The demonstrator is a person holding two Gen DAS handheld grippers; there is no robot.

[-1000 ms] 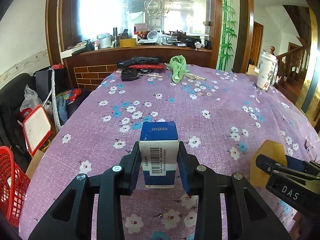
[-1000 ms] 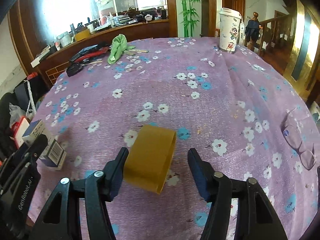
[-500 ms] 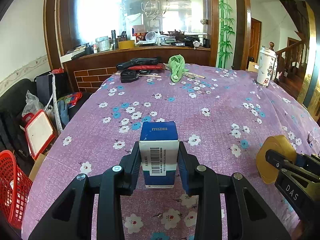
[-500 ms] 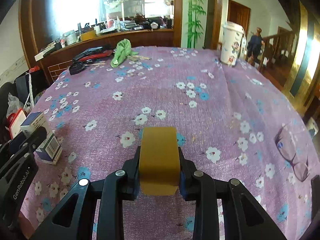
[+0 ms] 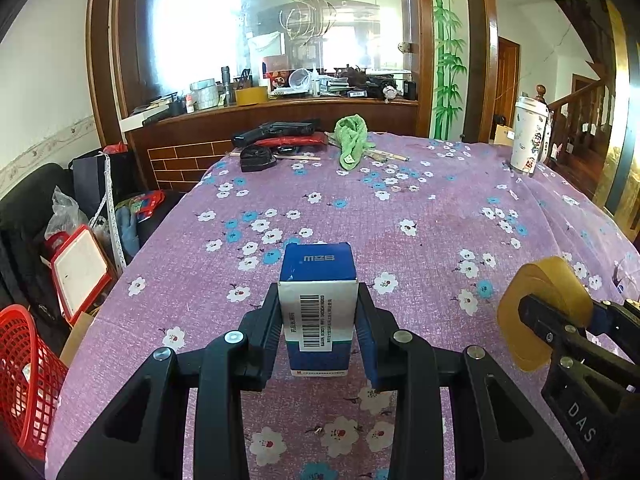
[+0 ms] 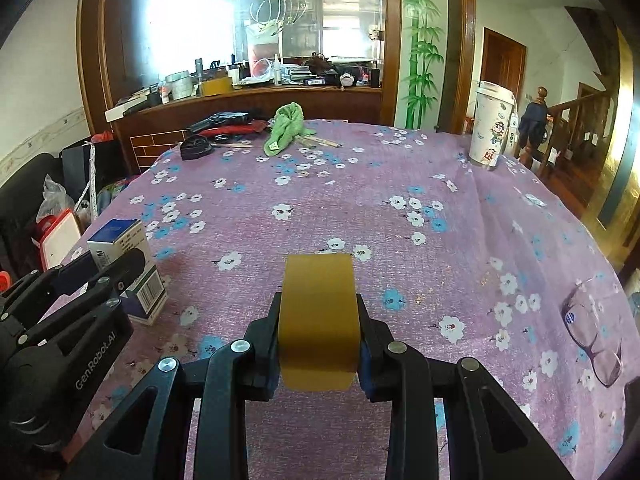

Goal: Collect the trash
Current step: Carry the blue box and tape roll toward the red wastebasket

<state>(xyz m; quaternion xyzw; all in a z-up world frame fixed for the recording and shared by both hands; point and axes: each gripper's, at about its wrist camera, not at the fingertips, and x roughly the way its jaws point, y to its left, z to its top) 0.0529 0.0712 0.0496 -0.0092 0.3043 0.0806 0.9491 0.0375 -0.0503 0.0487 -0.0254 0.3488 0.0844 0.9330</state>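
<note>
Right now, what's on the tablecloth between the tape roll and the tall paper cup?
Nothing: only bare flowered tablecloth lies between the tape roll and the paper cup, as the right wrist view shows.
</note>
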